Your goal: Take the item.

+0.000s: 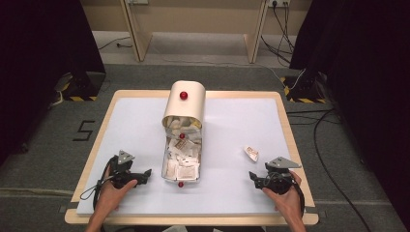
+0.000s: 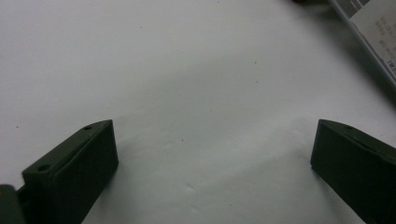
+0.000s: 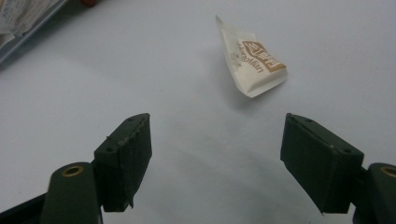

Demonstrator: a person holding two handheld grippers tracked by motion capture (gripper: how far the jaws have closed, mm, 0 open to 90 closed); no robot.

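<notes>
Your left gripper (image 1: 145,175) and right gripper (image 1: 253,178) both sit wide apart, holding nothing. One loose sachet (image 3: 251,58) lies on the surface (image 1: 227,130) just ahead of your right one. One tray (image 1: 183,162) stuffed with packets sits between them, nothing blocking.

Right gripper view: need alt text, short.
A small white sachet with brown print lies alone on the white table, just ahead of the right claw, whose two black jaws stand wide open and apart from it. The edge of a tray of packets shows at the upper left.
</notes>
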